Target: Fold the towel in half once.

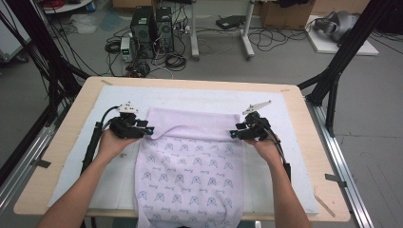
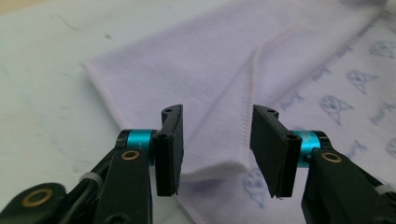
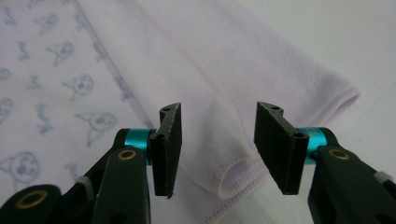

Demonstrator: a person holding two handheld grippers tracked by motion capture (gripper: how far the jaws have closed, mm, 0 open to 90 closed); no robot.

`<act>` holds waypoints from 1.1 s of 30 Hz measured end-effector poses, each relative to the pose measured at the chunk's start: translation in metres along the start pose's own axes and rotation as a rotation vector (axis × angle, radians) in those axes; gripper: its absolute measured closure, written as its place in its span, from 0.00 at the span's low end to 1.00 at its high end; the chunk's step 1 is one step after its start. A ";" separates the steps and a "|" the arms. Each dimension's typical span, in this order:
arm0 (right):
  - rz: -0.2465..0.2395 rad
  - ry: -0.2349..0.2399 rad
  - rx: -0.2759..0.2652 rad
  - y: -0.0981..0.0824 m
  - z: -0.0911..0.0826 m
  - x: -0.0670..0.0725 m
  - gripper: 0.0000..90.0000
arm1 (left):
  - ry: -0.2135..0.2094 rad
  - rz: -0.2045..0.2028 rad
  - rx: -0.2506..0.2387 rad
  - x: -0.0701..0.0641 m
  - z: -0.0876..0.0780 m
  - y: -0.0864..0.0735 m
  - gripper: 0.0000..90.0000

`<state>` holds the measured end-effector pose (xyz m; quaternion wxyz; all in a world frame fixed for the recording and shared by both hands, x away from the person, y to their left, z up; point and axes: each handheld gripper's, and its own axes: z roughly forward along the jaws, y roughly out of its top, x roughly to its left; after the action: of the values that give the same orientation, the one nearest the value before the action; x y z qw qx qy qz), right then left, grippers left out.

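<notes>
A lilac towel (image 1: pixel 190 166) printed with small blue figures lies on the white mat, its near end hanging over the table's front edge. Its far end is folded back toward me as a plain band (image 1: pixel 190 124). My left gripper (image 1: pixel 148 129) sits at the band's left end, my right gripper (image 1: pixel 233 134) at its right end. In the left gripper view the left gripper (image 2: pixel 217 149) is open, and the rounded fold (image 2: pixel 210 170) lies between the jaws, untouched by the pads. In the right gripper view the right gripper (image 3: pixel 217 149) is likewise open over the fold's corner (image 3: pixel 233 179).
A white mat (image 1: pixel 285 142) covers most of the wooden table (image 1: pixel 71 123). Black frame posts (image 1: pixel 332 80) stand at the far corners. Computer towers (image 1: pixel 152 28) and cables lie on the floor beyond the far edge.
</notes>
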<state>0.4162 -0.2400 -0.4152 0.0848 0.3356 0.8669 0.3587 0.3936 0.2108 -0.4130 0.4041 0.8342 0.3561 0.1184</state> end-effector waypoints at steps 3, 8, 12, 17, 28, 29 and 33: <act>0.002 0.000 0.035 -0.007 0.006 -0.001 0.66 | -0.010 0.010 0.031 -0.001 0.004 -0.009 0.71; -0.024 0.053 0.022 -0.012 0.003 0.003 0.91 | -0.010 0.030 0.038 -0.002 0.004 -0.015 0.99; -0.040 0.064 -0.038 -0.009 -0.010 0.008 0.93 | -0.011 0.024 -0.006 -0.003 -0.006 -0.015 1.00; -0.065 0.078 -0.107 -0.008 -0.031 0.018 0.93 | -0.007 0.027 -0.057 -0.008 -0.026 -0.016 1.00; -0.073 0.061 -0.097 -0.026 -0.045 0.036 0.68 | 0.007 0.069 -0.029 -0.021 -0.023 -0.020 0.73; -0.071 0.058 -0.094 -0.025 -0.042 0.037 0.66 | 0.015 0.062 -0.021 -0.020 -0.016 -0.020 0.67; -0.050 0.051 -0.077 -0.022 -0.027 0.033 0.57 | 0.043 0.044 0.012 -0.018 0.005 -0.019 0.55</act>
<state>0.3697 -0.2455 -0.4073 0.0844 0.3009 0.8625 0.3981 0.3739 0.2036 -0.4291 0.3887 0.8415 0.3470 0.1428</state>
